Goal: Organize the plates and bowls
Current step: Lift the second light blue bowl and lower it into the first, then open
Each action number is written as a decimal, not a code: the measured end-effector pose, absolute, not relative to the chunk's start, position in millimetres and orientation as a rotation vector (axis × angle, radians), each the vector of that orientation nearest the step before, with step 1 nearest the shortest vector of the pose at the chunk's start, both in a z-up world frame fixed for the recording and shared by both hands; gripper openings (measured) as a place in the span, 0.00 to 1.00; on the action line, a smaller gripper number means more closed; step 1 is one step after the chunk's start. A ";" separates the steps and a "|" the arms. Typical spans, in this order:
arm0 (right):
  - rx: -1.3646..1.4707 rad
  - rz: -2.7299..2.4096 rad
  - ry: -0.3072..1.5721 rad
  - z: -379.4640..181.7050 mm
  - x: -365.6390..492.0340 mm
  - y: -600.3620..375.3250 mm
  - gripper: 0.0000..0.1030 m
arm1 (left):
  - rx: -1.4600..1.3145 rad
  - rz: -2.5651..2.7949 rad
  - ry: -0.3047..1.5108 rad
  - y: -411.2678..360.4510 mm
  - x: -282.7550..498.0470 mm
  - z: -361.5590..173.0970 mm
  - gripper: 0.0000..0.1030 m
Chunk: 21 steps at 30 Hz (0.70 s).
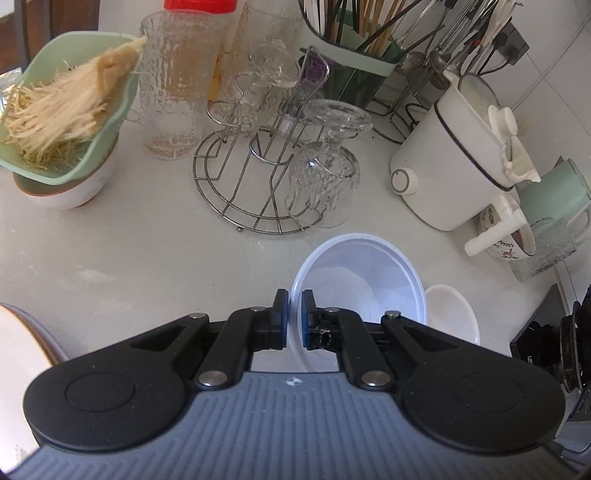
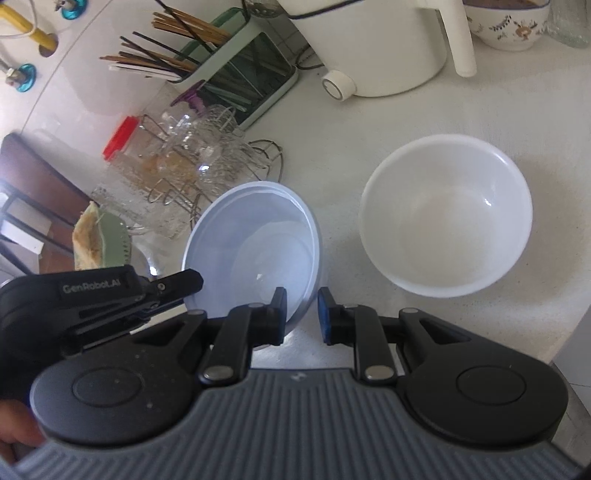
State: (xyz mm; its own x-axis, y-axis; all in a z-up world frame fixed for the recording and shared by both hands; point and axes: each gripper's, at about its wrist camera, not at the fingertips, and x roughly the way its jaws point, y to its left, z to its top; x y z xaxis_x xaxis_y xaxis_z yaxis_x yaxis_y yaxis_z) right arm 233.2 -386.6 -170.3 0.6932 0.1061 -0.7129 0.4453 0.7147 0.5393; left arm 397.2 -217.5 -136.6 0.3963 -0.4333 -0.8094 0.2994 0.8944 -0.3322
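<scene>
My left gripper (image 1: 293, 314) is shut on the rim of a translucent plastic bowl (image 1: 365, 280), holding it tilted above the counter. The same bowl (image 2: 255, 240) shows in the right wrist view, with the left gripper (image 2: 177, 286) clamped on its left rim. A white ceramic bowl (image 2: 447, 218) stands upright on the counter to its right; it shows partly behind the plastic bowl in the left wrist view (image 1: 454, 314). My right gripper (image 2: 303, 314) is open beside the plastic bowl's lower rim, holding nothing.
A wire rack with glasses (image 1: 273, 166), a green bowl of noodles on stacked bowls (image 1: 66, 114), a utensil holder (image 1: 354, 55), a white electric pot (image 1: 454, 162), a patterned bowl (image 2: 506, 26) and a plate edge (image 1: 22, 354) crowd the counter (image 1: 129, 266).
</scene>
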 end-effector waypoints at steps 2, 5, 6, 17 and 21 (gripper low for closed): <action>0.757 -0.206 0.794 -164.9 231.3 -384.3 0.20 | -0.150 -0.467 1.064 -213.8 394.8 -131.8 0.08; 0.746 -0.199 0.785 -156.8 228.0 -381.0 0.20 | -0.162 -0.466 1.058 -209.0 390.8 -124.5 0.08; 0.741 -0.195 0.782 -153.8 227.0 -379.8 0.20 | -0.167 -0.467 1.054 -207.1 389.2 -121.7 0.08; 0.683 -0.146 0.756 -124.0 210.8 -370.2 0.20 | -0.211 -0.459 0.997 -188.7 361.5 -88.8 0.08; 0.669 -0.108 0.747 -116.4 205.0 -366.7 0.20 | -0.255 -0.439 0.983 -176.0 348.7 -80.8 0.08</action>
